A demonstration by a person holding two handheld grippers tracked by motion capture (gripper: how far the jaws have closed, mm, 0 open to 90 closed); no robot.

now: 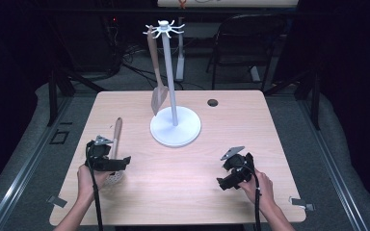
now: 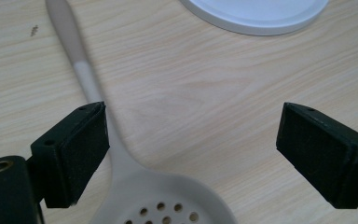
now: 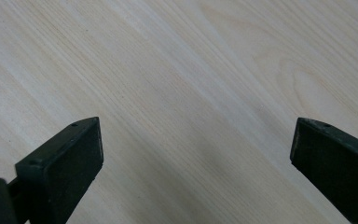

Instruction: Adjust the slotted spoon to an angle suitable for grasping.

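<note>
Wooden table (image 1: pixel 183 163), pale grain. Left gripper (image 1: pixel 107 162) sits low over the near-left part of the table, jaws spread wide and holding nothing. Beneath it lies a slotted spoon (image 1: pixel 116 144): perforated grey bowl toward the person, brown handle pointing away toward the far edge. In the left gripper view the slotted spoon (image 2: pixel 116 158) runs up from the bottom edge, its neck passing just beside the left jaw's pad; whether pad and neck touch I cannot tell. The right jaw stands well apart from it, over bare wood. Right gripper (image 1: pixel 236 174) hovers over the near-right part of the table, jaws likewise released and empty; the right gripper view has plain table (image 3: pixel 177 93) between them. A white rack (image 1: pixel 174 126) with a round base, a tall post and hooked arms at the top stands mid-table. A spatula (image 1: pixel 157 77) hangs from one hook, blade down, close to the post. The rack's base edge (image 2: pixel 256 16) appears at the top of the left gripper view.
</note>
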